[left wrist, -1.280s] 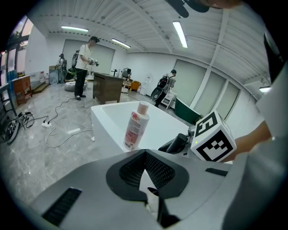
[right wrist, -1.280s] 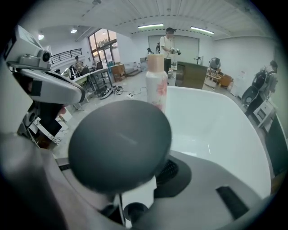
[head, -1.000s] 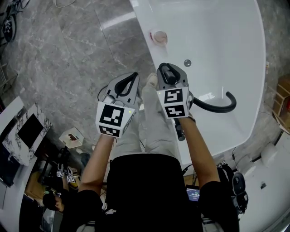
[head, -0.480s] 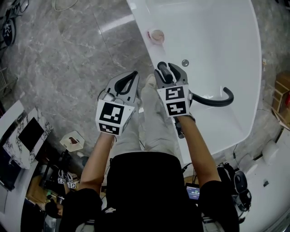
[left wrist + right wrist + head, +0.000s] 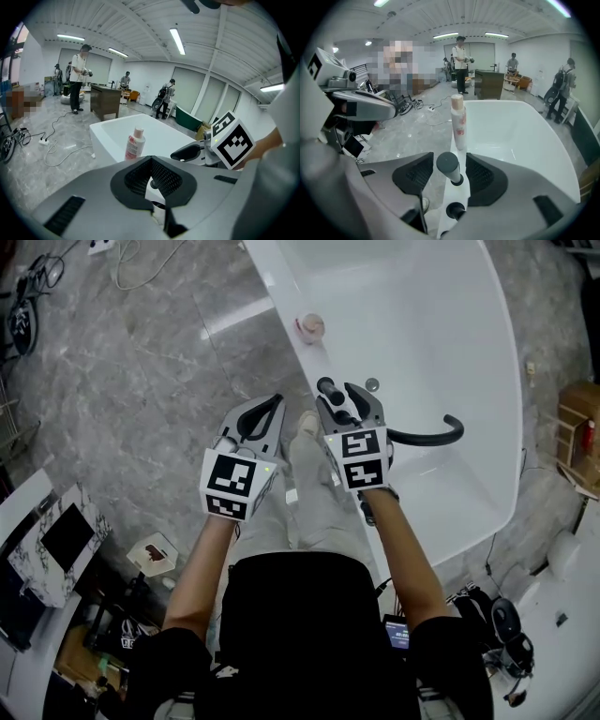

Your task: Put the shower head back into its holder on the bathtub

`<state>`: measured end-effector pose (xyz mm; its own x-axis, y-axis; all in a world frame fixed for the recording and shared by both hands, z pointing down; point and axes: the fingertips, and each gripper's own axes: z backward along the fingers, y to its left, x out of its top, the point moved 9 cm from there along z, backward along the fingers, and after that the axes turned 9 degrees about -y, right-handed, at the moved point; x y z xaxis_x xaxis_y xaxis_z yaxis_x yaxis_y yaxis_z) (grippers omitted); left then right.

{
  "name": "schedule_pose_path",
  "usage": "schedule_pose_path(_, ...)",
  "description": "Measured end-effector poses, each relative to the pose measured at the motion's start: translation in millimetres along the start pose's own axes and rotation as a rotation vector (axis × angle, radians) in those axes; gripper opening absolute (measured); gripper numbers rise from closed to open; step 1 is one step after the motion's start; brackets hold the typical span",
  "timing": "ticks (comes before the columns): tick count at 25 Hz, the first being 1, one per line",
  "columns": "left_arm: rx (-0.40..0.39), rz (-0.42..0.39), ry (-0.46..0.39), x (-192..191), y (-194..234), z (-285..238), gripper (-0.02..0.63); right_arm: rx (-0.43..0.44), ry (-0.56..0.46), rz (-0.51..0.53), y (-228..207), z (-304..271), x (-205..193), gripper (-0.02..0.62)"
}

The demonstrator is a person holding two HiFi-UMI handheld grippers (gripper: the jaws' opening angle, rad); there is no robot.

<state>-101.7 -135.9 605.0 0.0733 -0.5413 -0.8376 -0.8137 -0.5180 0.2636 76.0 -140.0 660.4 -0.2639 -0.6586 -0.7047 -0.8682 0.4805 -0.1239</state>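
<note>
Opening to their widest, the jaws of the right gripper [image 5: 450, 157] flank the dark grey shower head [image 5: 449, 167], which stands upright in its holder [image 5: 458, 181] on the rim of the white bathtub [image 5: 422, 324]; neither pad presses on it. The left gripper [image 5: 151, 159], held beside the tub over the grey marble-patterned floor [image 5: 141, 362], has its jaws closed tip to tip with nothing gripped. A pink-and-white bottle [image 5: 458, 122] stands farther along the rim, its label too small to read. Each gripper carries a marker cube [image 5: 364, 457] printed with black-and-white square patterns, and no legible lettering shows anywhere else.
</note>
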Motion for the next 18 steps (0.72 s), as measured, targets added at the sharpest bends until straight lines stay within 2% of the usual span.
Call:
schedule_pose_path(5,-0.021,0.002,-0.027,22,-12,16,0.014,-0.036,-0.039,-0.015,3,35,16,0.209)
schedule_pose_path(13,-0.049,-0.033,-0.073,59,-36,51,0.014,-0.061,-0.117,-0.018,18,88,52,0.112)
schedule_pose_path(18,-0.093,-0.061,-0.102,80,-55,71,0.014,-0.072,-0.168,-0.062,21,116,66,0.063)
